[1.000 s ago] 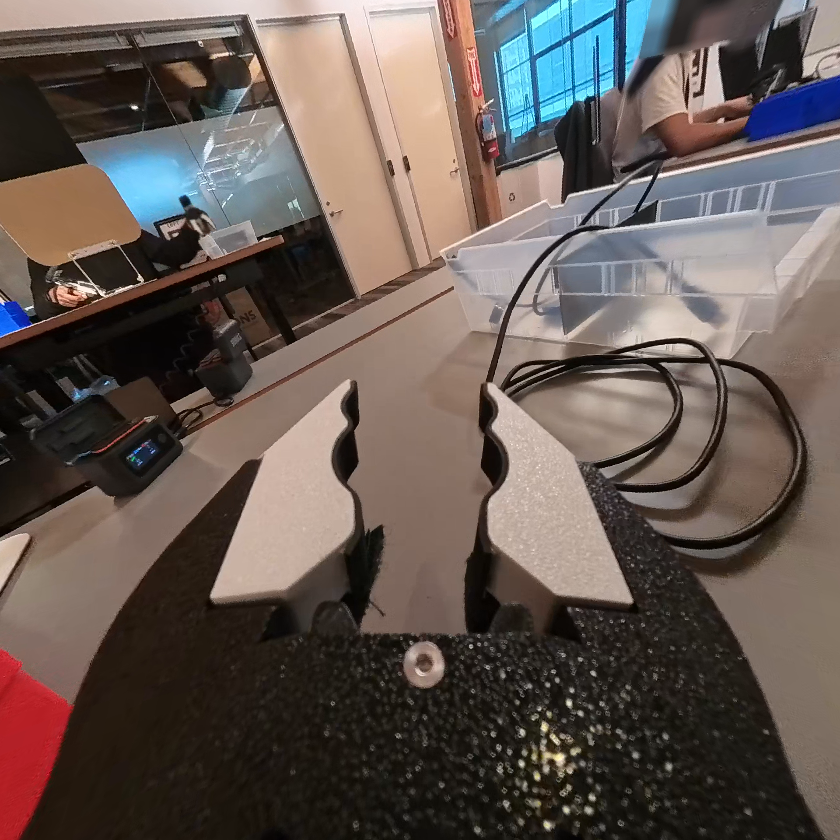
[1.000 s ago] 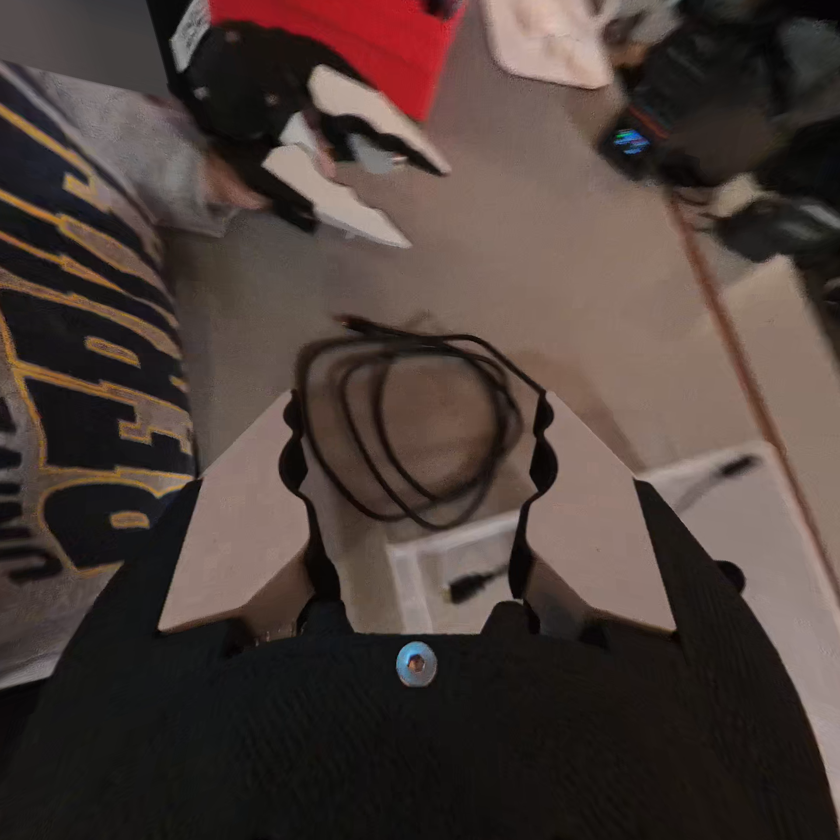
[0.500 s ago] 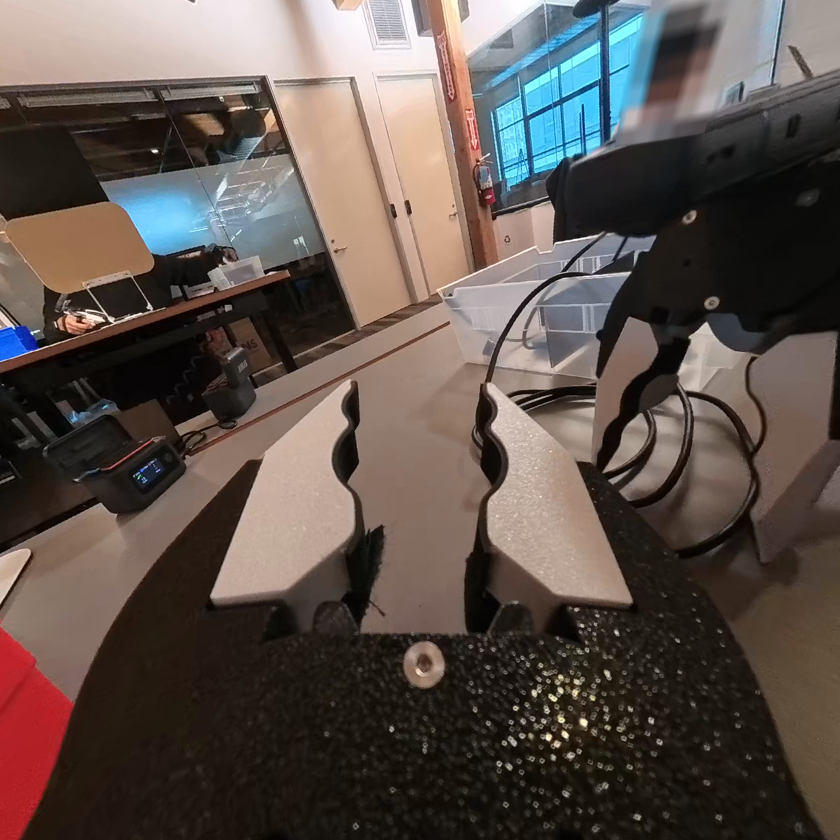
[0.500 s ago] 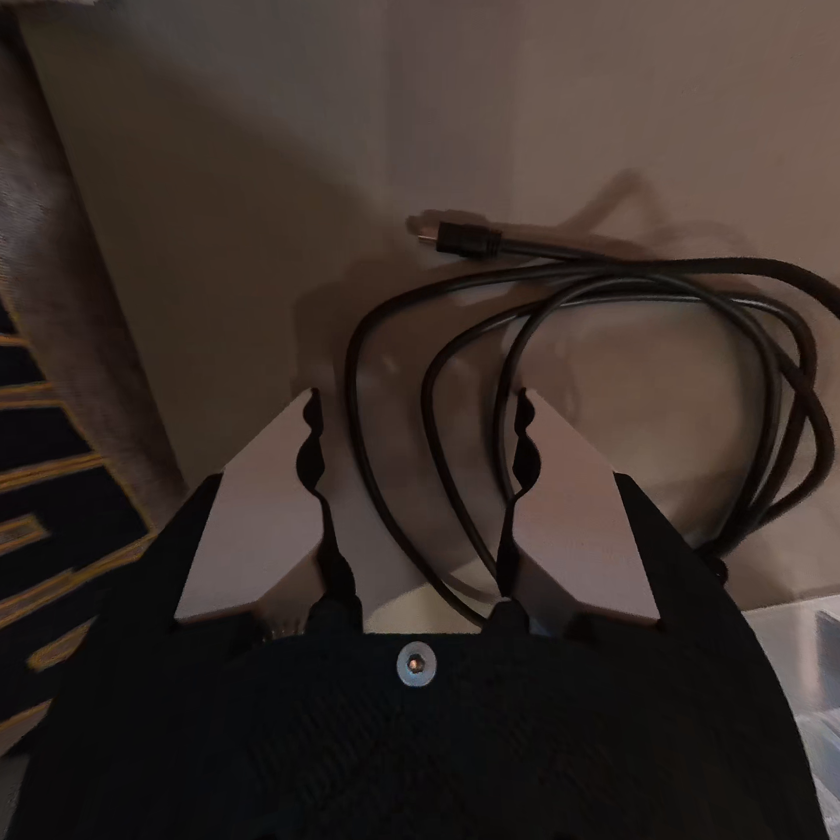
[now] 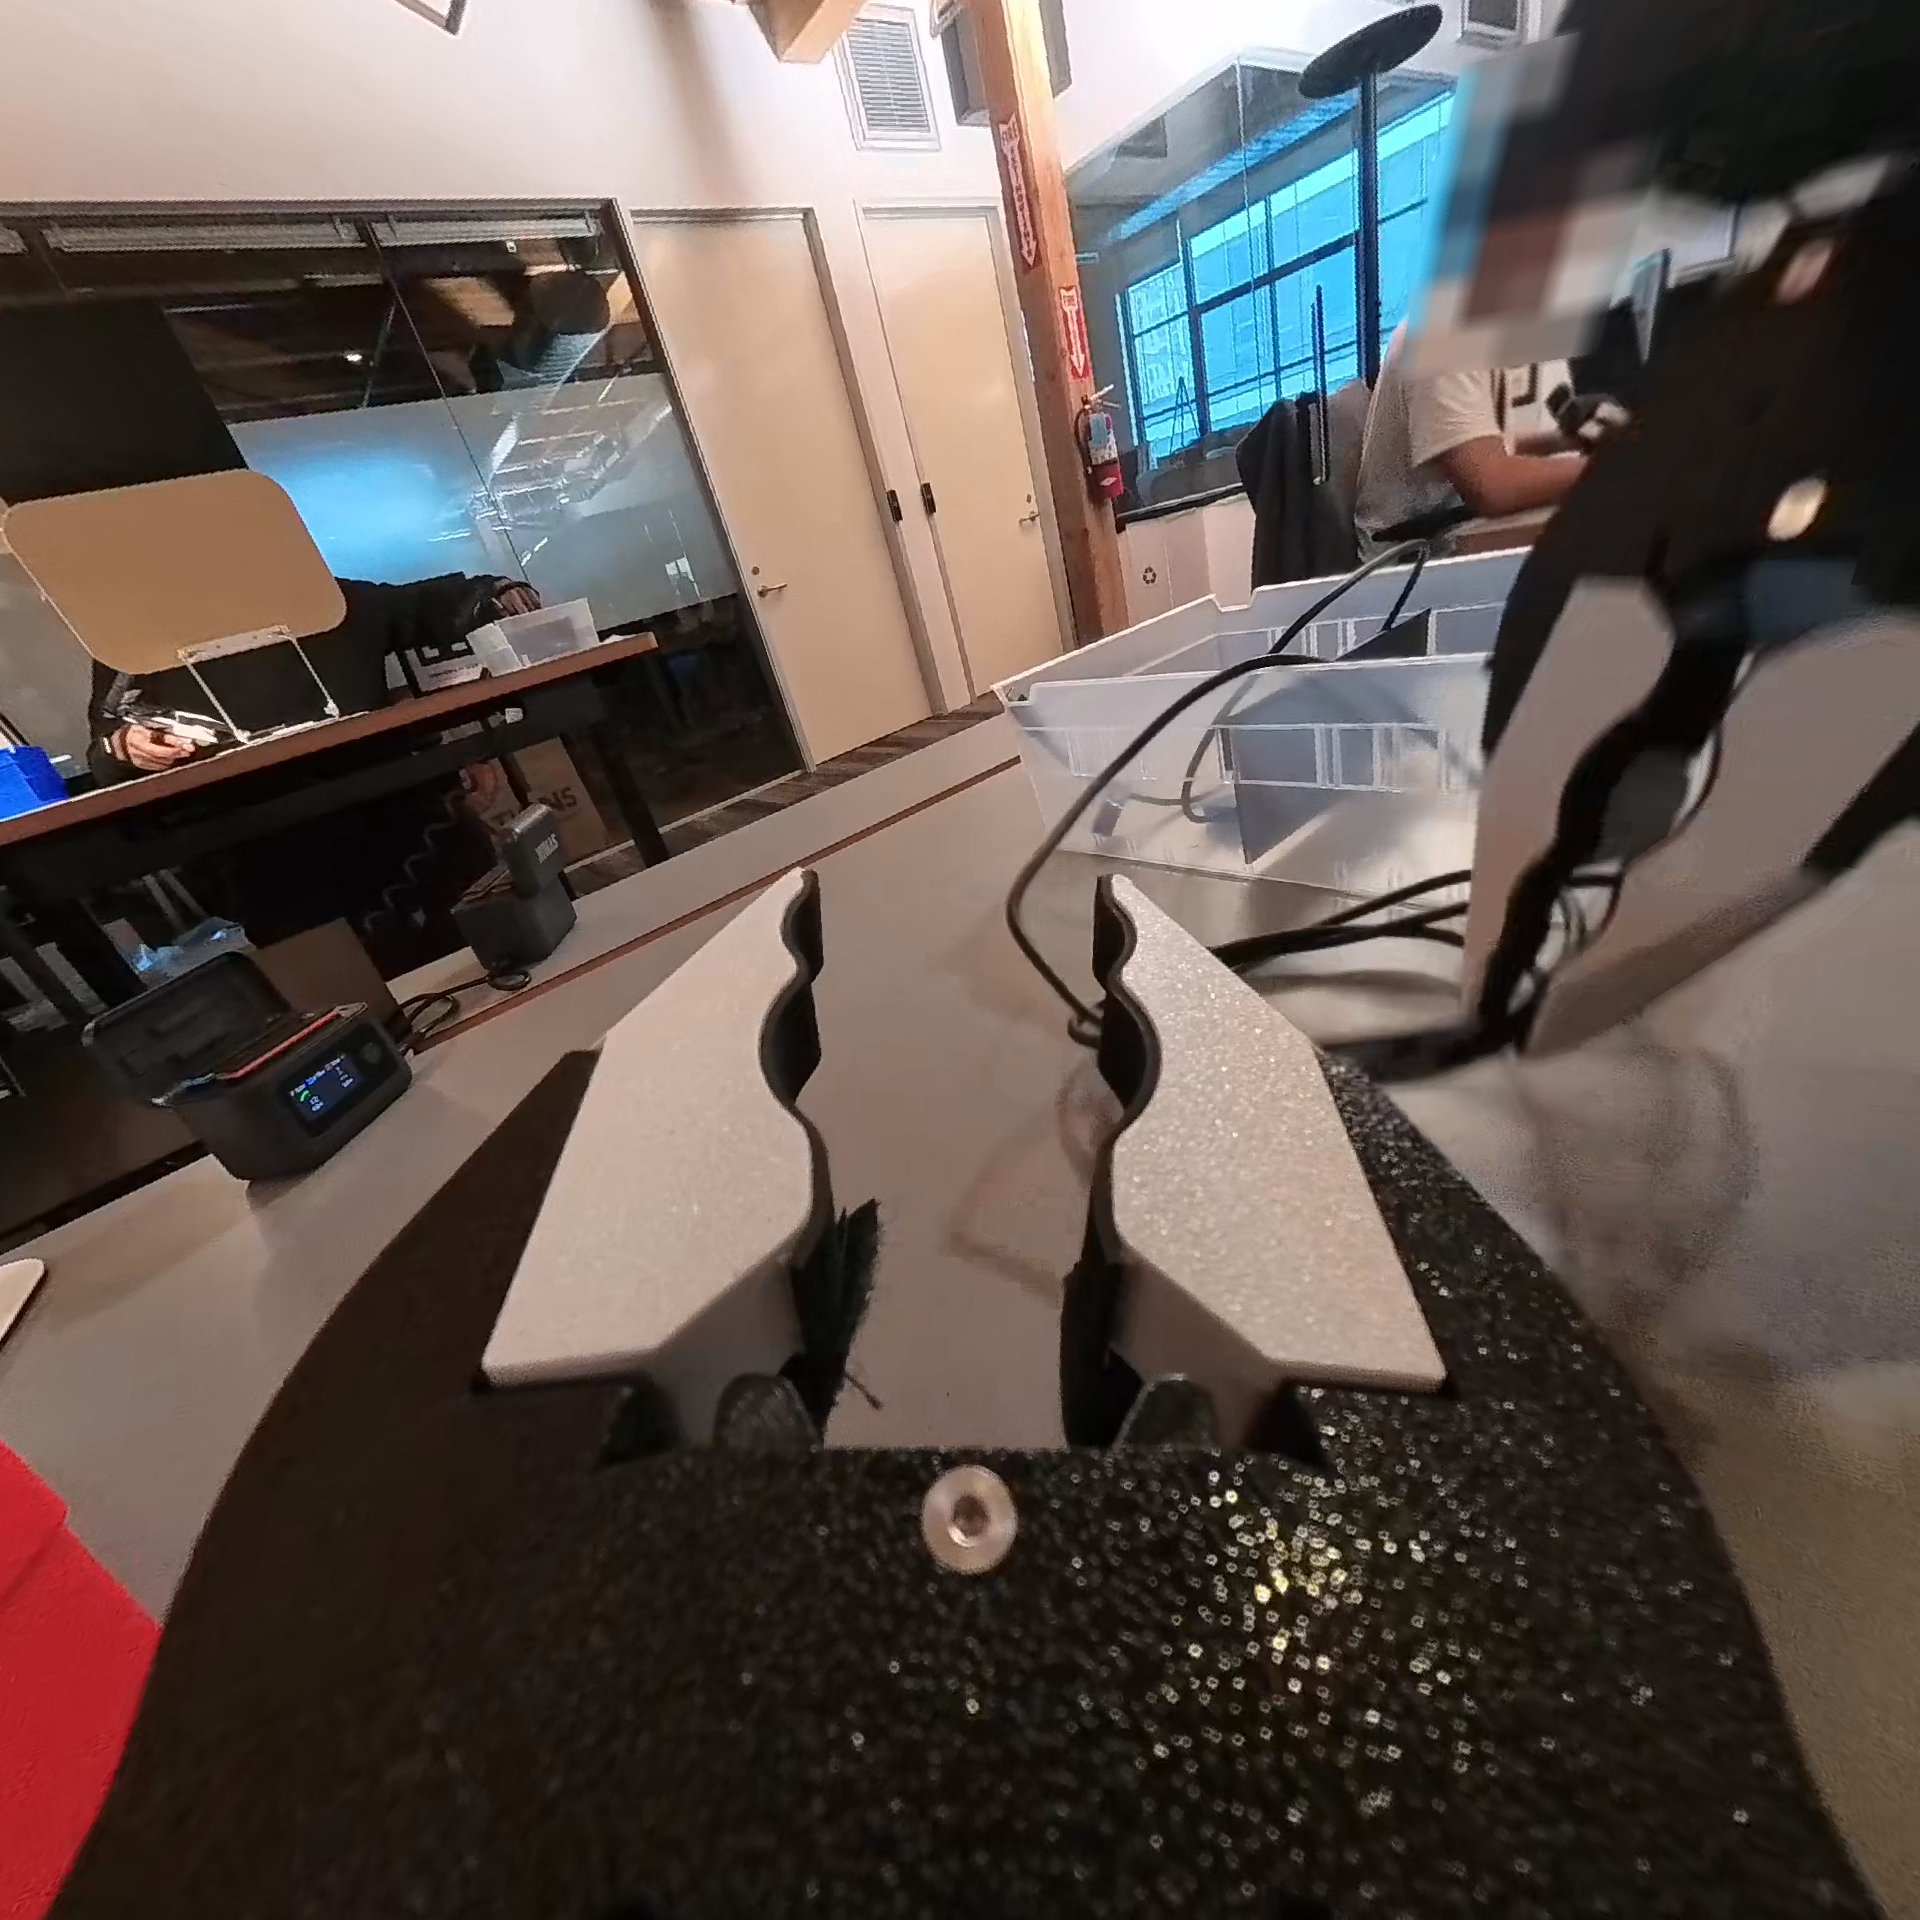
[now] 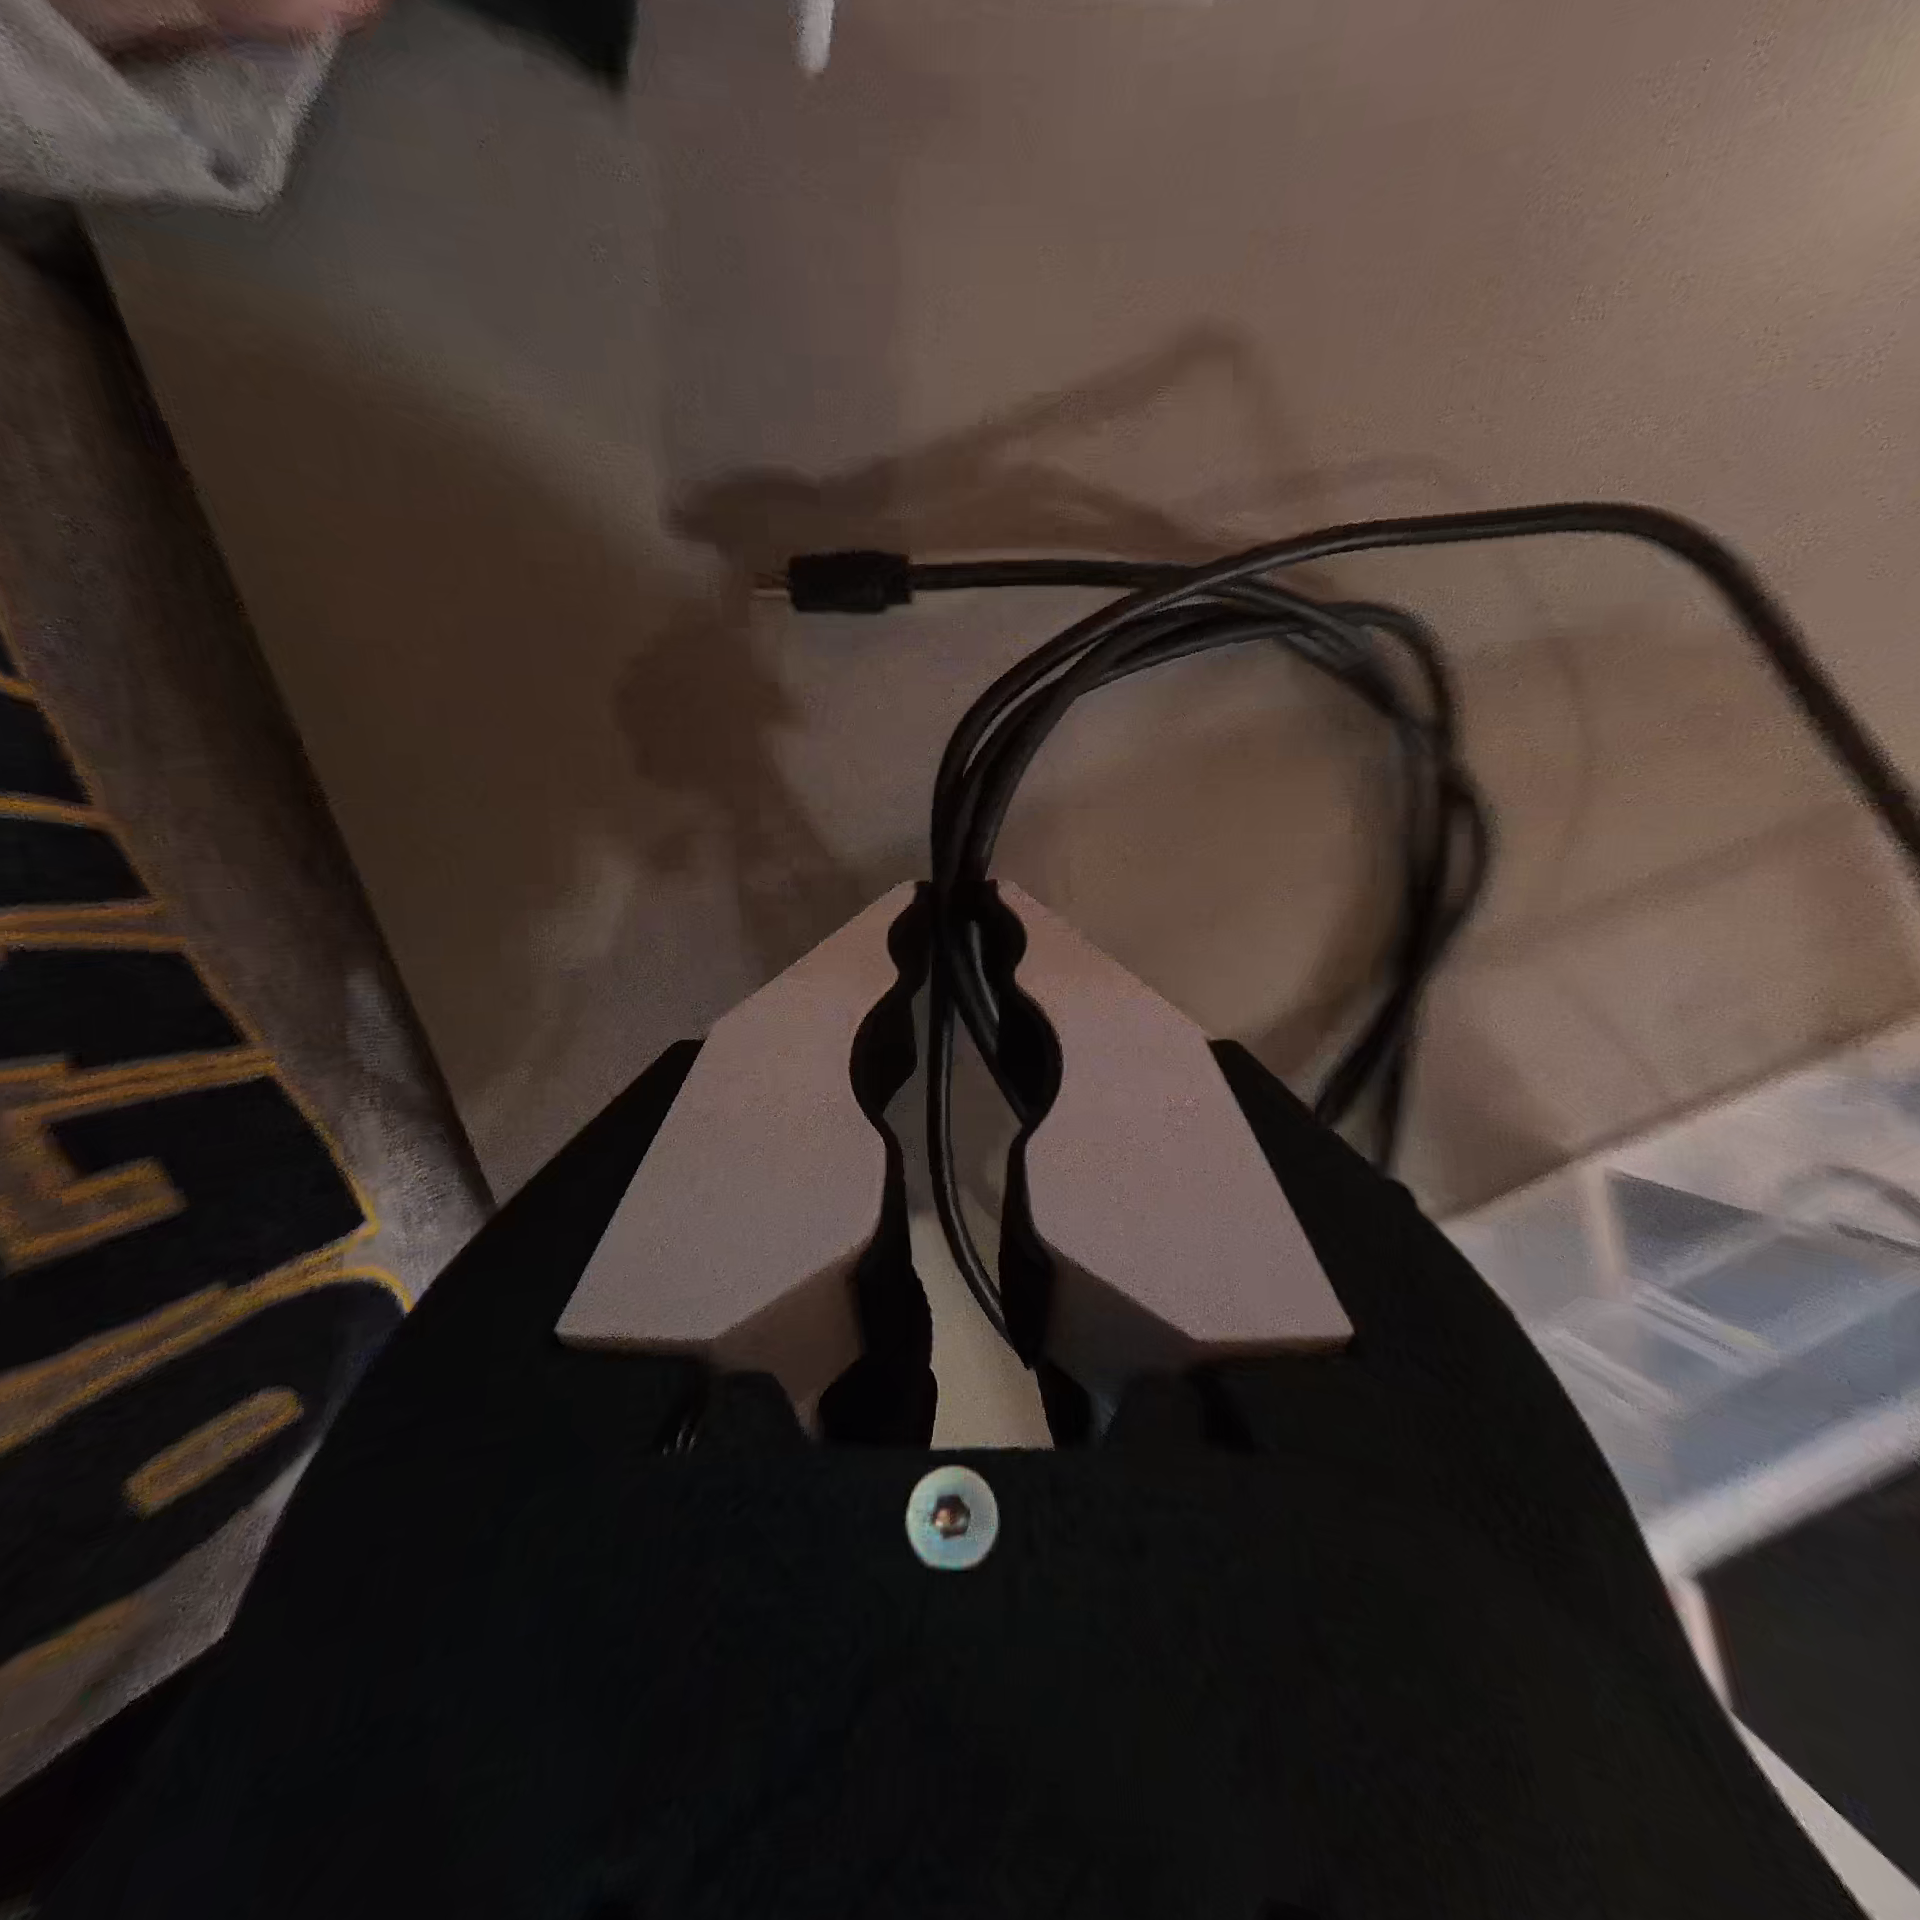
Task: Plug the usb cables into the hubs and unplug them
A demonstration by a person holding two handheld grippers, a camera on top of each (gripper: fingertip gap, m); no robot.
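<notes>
Right gripper point(image 6: 954, 894) newly clamping cable point(image 6: 1195, 623)

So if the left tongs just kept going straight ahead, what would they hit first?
Probably nothing soon: bare grey table lies between and ahead of the open left tongs. The black cable rises just inside the right fingertip and might brush it; depth is unclear.

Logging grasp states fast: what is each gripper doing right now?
Left gripper: open, holding nothing.
Right gripper: closed on the coiled black cable.
</notes>
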